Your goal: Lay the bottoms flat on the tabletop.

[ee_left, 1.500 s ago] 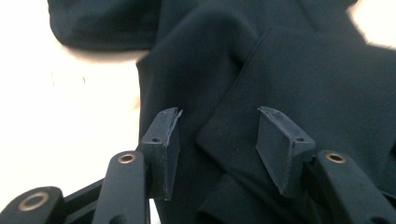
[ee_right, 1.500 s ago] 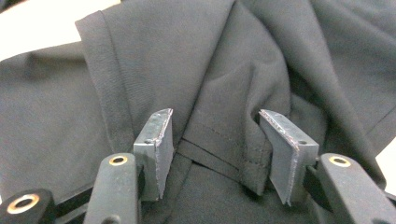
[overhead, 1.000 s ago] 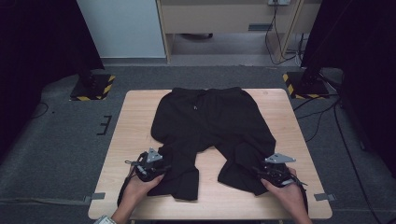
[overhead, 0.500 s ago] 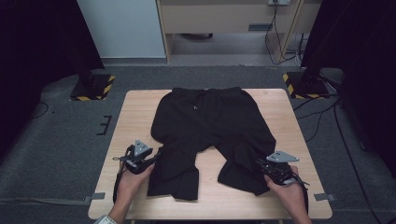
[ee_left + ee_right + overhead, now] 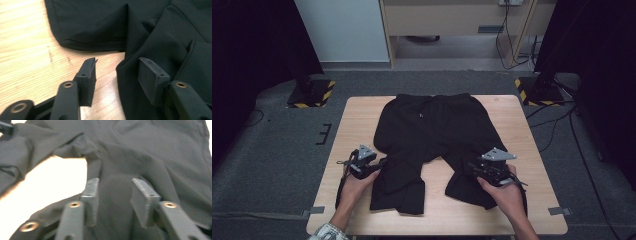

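High view: black trousers (image 5: 432, 135) flat on table (image 5: 357, 115)

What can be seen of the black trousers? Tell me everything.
The black trousers lie flat on the wooden table, waistband at the far edge with a drawstring showing, legs toward the person. The cloth looks smooth and matte, with hemmed edges. Both lower legs are folded back and rumpled. The left gripper straddles one fold's edge, jaws apart; the right gripper hovers open over the other leg.
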The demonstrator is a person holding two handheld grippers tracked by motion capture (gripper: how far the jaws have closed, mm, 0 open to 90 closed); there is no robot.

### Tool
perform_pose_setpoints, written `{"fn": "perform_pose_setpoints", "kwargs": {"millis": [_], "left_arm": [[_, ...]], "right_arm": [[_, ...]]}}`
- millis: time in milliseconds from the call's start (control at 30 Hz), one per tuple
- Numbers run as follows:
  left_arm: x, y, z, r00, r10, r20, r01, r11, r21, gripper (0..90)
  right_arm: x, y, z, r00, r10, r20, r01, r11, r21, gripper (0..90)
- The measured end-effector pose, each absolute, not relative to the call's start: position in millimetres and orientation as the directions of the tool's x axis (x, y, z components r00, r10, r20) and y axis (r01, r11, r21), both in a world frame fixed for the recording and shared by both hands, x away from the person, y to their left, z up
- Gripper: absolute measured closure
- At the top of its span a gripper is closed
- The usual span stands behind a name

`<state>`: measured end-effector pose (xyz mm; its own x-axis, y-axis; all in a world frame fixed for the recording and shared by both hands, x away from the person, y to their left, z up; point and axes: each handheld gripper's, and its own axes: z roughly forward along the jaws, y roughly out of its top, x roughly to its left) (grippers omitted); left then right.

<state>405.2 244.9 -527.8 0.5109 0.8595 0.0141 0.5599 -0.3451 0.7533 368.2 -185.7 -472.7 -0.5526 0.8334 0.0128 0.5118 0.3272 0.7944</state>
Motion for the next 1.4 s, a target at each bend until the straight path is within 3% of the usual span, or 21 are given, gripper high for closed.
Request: {"fn": "perform_pose_setpoints", "kwargs": {"millis": [133, 300, 367, 633, 1200, 1333, 1400], "left_arm": [[408.3, 245.1, -531.6, 0.522, 0.852, -0.033, 0.582, -0.328, 0.744, 57.8], [407.0, 241.7, -526.0, 0.537, 0.843, -0.016, 0.578, -0.354, 0.735, 81.2], [404.1, 242.0, -523.1, 0.542, 0.84, -0.022, 0.572, -0.35, 0.741, 86.3], [389.2, 244.6, -518.5, 0.56, 0.827, -0.043, 0.566, -0.345, 0.749, 87.9], [379.0, 243.0, -521.5, 0.587, 0.81, -0.018, 0.56, -0.39, 0.731, 87.9], [379.8, 243.9, -521.9, 0.584, 0.812, -0.027, 0.562, -0.38, 0.735, 87.8], [379.9, 244.2, -521.9, 0.583, 0.812, -0.029, 0.562, -0.377, 0.736, 87.8]], "right_arm": [[376.9, -160.2, -469.0, -0.587, 0.809, 0.024, 0.504, 0.342, 0.793, 49.2], [384.2, -124.8, -474.2, -0.655, 0.755, 0.012, 0.477, 0.401, 0.782, 66.6], [386.6, -113.4, -478.0, -0.674, 0.739, 0.018, 0.474, 0.413, 0.778, 70.3], [398.7, -74.4, -498.9, -0.73, 0.683, 0.028, 0.475, 0.478, 0.739, 73.2], [422.2, -34.2, -523.3, -0.731, 0.674, 0.104, 0.536, 0.473, 0.699, 46.9], [422.1, -26.0, -526.7, -0.744, 0.661, 0.096, 0.526, 0.491, 0.694, 48.1], [420.2, -22.4, -526.8, -0.753, 0.653, 0.087, 0.514, 0.499, 0.698, 57.7]]}}
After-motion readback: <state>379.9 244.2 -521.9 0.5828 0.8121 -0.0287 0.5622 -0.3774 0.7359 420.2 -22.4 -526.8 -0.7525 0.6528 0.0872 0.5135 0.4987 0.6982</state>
